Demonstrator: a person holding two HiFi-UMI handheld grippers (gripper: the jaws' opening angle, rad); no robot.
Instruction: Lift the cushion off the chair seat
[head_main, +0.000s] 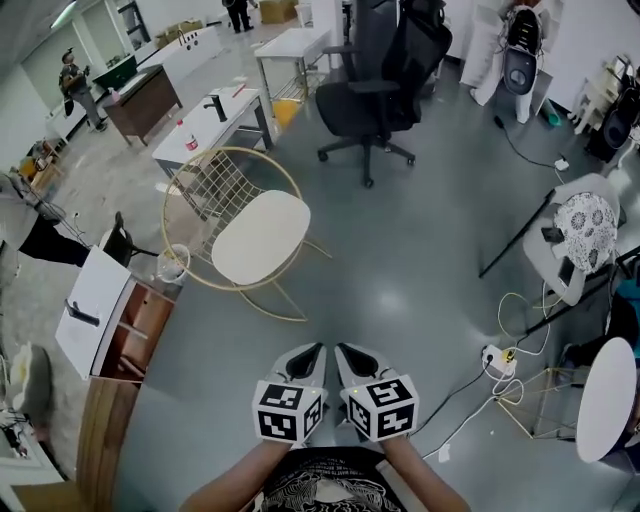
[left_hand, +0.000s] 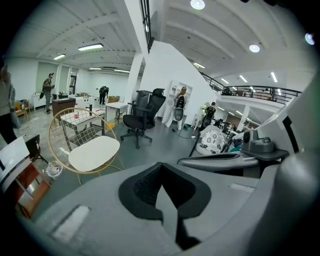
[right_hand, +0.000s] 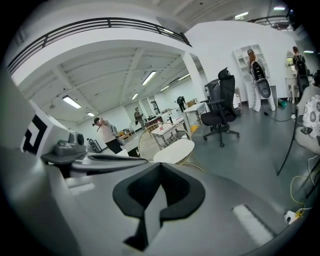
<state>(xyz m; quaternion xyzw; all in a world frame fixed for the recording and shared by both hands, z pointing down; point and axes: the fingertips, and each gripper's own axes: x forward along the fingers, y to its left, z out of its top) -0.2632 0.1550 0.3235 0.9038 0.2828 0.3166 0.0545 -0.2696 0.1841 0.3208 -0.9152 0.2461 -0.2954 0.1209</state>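
Note:
A cream oval cushion lies on the seat of a gold wire chair, some way ahead of both grippers on the grey floor. My left gripper and right gripper are held side by side low in the head view, both shut and empty, pointing toward the chair. In the left gripper view the cushion shows left of the shut left gripper. In the right gripper view the cushion sits just beyond the shut right gripper. Neither gripper touches the chair or cushion.
A black office chair stands behind the wire chair, white tables to its left. A wooden shelf unit and small bin are at left. Cables and a power strip, a patterned chair and a white round table are at right.

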